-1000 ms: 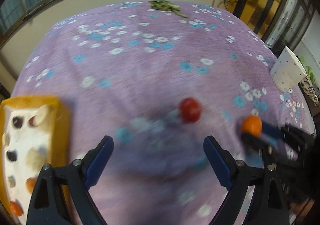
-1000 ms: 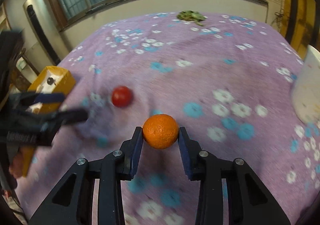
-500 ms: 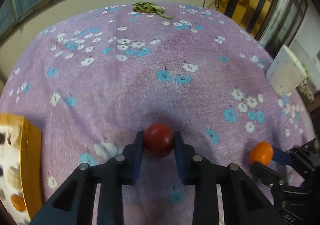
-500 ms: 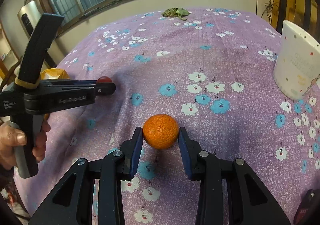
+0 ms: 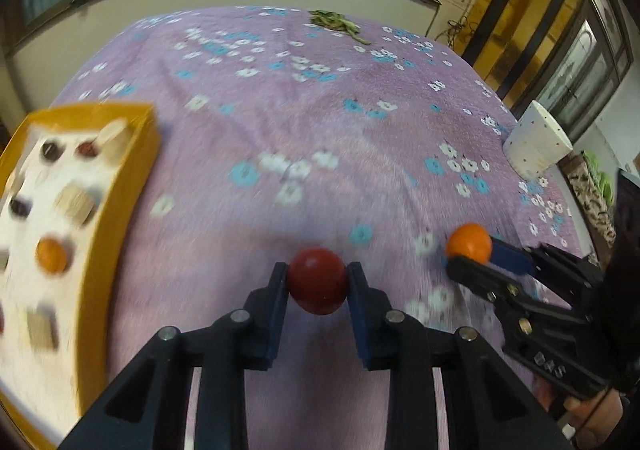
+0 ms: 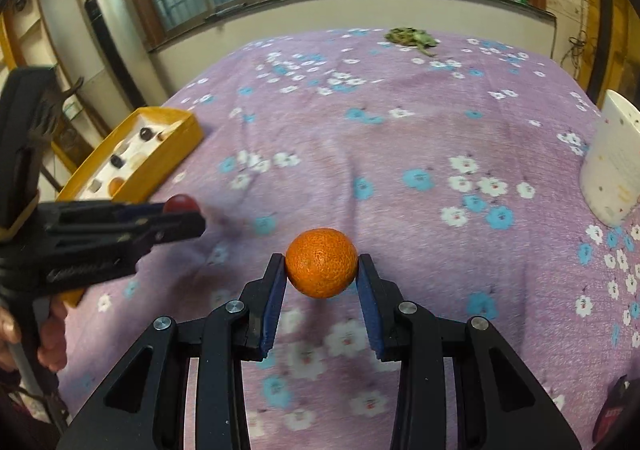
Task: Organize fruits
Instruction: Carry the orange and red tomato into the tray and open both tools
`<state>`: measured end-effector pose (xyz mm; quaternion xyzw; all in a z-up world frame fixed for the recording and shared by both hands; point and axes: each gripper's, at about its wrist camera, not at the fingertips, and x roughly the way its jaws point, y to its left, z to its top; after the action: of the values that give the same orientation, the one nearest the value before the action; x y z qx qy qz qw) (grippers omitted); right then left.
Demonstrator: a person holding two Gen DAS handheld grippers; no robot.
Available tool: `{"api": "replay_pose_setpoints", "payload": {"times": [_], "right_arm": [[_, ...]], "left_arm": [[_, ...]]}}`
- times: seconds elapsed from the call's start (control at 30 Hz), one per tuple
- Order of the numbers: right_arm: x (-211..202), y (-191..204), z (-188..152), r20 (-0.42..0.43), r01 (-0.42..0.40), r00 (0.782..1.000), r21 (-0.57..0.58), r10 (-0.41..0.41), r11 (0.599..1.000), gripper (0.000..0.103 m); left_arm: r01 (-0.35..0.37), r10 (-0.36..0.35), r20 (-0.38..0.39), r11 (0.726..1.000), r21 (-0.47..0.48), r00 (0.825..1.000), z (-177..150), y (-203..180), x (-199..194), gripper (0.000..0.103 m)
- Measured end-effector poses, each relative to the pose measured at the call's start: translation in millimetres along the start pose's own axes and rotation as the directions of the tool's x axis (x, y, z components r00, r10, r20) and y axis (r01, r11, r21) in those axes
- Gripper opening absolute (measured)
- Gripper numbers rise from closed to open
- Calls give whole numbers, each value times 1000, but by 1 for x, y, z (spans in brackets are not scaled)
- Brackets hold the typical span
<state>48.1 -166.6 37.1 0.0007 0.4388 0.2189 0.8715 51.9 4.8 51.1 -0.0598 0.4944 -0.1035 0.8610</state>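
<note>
Two fruits are in hand at once: the left gripper (image 5: 318,280) is clamped on a red fruit (image 5: 318,280), its blue pads pressing both flanks, and the right gripper (image 6: 322,268) is clamped on an orange (image 6: 322,268) the same way, both carried clear above the purple flowered cloth (image 5: 320,121). What the coming move turns on, as I judge it, is the yellow tray (image 5: 120,201), which lies to the left of both grippers, with its long axis running from near to far along the left edge of the cloth. From the left wrist view the tray sits just left of the red fruit, so the left hand is plainly the nearer. The right gripper has to cross further left, past the left one, to reach it. A white cup (image 6: 614,165) stands well apart at the right
</note>
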Motion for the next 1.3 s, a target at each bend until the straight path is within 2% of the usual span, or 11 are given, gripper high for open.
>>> {"api": "replay_pose_setpoints", "payload": {"times": [0.13, 0.43, 0.57, 0.77, 0.87, 0.93, 1.0, 1.1, 1.2, 1.3], "right_arm": [[5, 28, 5, -7, -27, 1000, -26, 27, 999, 35], [29, 110, 29, -48, -135, 990, -131, 130, 982, 34], [41, 149, 45, -77, -199, 979, -194, 187, 961, 34], [64, 194, 71, -129, -281, 959, -313, 253, 907, 34], [82, 213, 85, -172, -344, 938, -386, 300, 856, 34], [96, 226, 93, -215, -400, 916, -446, 338, 801, 34], [110, 239, 100, -261, -447, 894, -500, 364, 742, 34], [125, 254, 104, -306, -474, 881, -556, 361, 683, 34], [139, 265, 108, -359, -520, 854, -564, 377, 641, 34], [150, 277, 109, -388, -537, 844, -600, 370, 594, 34]], "left_arm": [[-29, 29, 29, 999, -26, 999, -16, 22, -27, 32], [-99, 110, 60, 980, -170, 992, -40, 103, -72, 32], [-168, 190, 77, 958, -231, 979, -50, 134, -86, 32], [-204, 242, 62, 909, -363, 968, -62, 168, -88, 32], [-240, 288, 39, 859, -453, 957, -68, 180, -87, 32], [-254, 317, 31, 810, -529, 948, -74, 189, -89, 32], [-275, 358, 20, 749, -603, 933, -79, 198, -89, 32], [-298, 410, 1, 666, -683, 912, -84, 207, -87, 32], [-306, 440, -19, 592, -745, 898, -86, 214, -84, 32], [-309, 456, -39, 536, -786, 889, -85, 218, -78, 32]]}}
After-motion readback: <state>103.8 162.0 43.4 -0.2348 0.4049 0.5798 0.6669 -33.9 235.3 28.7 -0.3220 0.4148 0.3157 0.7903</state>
